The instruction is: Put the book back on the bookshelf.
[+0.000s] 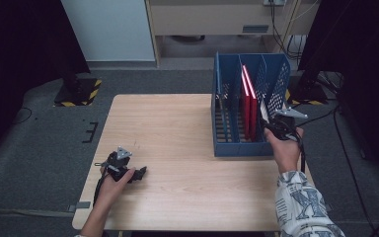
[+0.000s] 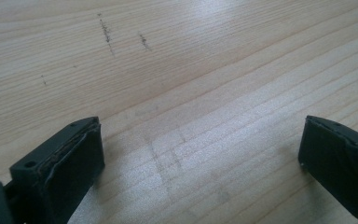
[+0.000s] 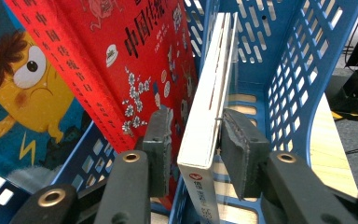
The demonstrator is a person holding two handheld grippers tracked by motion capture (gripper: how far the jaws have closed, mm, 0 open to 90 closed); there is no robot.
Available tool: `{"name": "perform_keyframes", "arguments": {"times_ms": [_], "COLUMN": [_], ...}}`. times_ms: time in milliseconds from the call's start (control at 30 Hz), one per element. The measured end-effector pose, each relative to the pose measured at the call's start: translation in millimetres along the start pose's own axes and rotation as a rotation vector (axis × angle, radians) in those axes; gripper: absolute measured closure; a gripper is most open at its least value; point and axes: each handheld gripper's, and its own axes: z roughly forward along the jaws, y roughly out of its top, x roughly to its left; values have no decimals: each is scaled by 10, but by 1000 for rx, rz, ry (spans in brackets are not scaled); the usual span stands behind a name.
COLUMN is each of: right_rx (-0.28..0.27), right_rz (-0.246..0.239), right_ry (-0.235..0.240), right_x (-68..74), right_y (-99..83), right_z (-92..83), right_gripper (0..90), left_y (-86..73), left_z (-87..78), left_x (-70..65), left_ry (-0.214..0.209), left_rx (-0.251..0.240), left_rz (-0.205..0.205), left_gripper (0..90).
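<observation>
A blue slotted file rack (image 1: 249, 148) stands on the right part of the wooden table (image 1: 177, 128). Red books (image 1: 249, 101) stand upright in one of its compartments. In the compartment to the right, a thin white book (image 3: 207, 107) stands upright between the jaws of my right gripper (image 3: 193, 140). A small gap separates the left pad (image 3: 161, 140) from the book, so the jaws are open around it. The red book (image 3: 135, 56) leans just left of the white one. My left gripper (image 1: 140, 174) rests low at the table's front left, open and empty, with bare wood between its jaws (image 2: 200, 140).
In the right gripper view, a blue book with a cartoon face (image 3: 23, 93) sits left of the red book. The rack's perforated right wall (image 3: 307, 70) stands close to the right jaw. Dark stands and cables lie on the floor around the table.
</observation>
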Motion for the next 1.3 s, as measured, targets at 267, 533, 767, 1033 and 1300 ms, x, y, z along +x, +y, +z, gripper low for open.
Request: {"name": "perform_keyframes", "arguments": {"times_ms": [267,533,767,1033,1300], "right_rx": [-7,-17,-2,-20,-25], "right_rz": [18,35,50,44,24], "right_ry": [16,44,81,112,135], "right_x": [1,-12,-35,-62,-10], "right_y": [6,14,4,-3,-4], "right_z": [-11,-47,-82,-185,-274], "right_gripper": [569,397,260,168,112], "left_y": [0,0,0,0,0], "left_z": [0,0,0,0,0], "left_x": [0,-1,-1,-2,-2], "left_ry": [-1,-1,-2,-1,-2], "left_rx": [0,0,0,0,0], "left_rz": [1,2,2,2,2], "left_gripper": [0,0,0,0,0]}}
